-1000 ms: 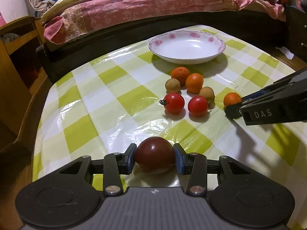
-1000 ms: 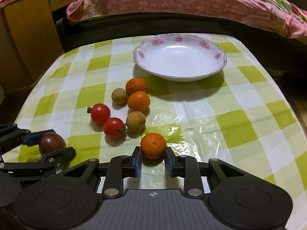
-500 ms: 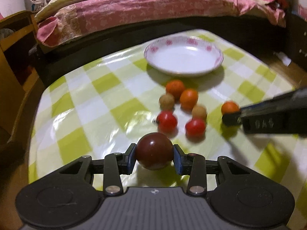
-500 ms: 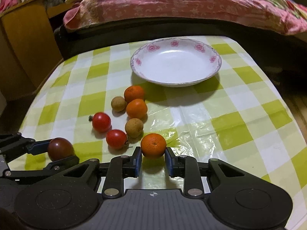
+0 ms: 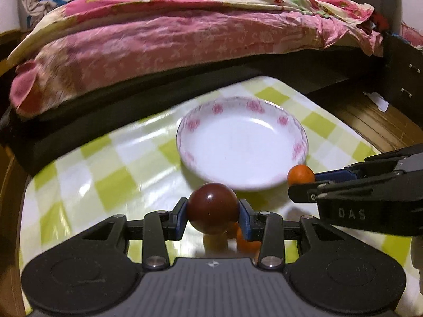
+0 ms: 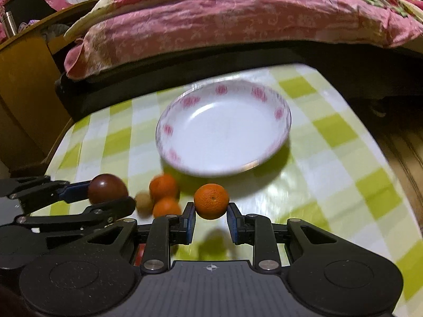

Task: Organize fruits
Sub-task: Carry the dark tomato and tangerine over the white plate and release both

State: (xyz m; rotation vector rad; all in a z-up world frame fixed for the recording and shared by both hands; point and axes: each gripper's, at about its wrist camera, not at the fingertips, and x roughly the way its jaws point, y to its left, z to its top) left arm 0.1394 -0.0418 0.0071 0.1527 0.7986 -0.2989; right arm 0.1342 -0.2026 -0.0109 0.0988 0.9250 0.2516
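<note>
My left gripper is shut on a dark red plum and holds it in the air, just short of the white plate with pink flowers. My right gripper is shut on a small orange, also lifted, near the plate's front rim. In the right wrist view the left gripper with the plum is at the left. In the left wrist view the right gripper holds the orange at the right. Two oranges and a brown longan lie on the checked cloth below.
The table has a green and white checked plastic cloth. A bed with a pink quilt stands right behind the table. A wooden cabinet is at the left. Wooden floor shows at the right.
Both grippers have risen off the table with their fruit and moved forward toward the plate. The loose fruits have dropped below and behind the fingers.
</note>
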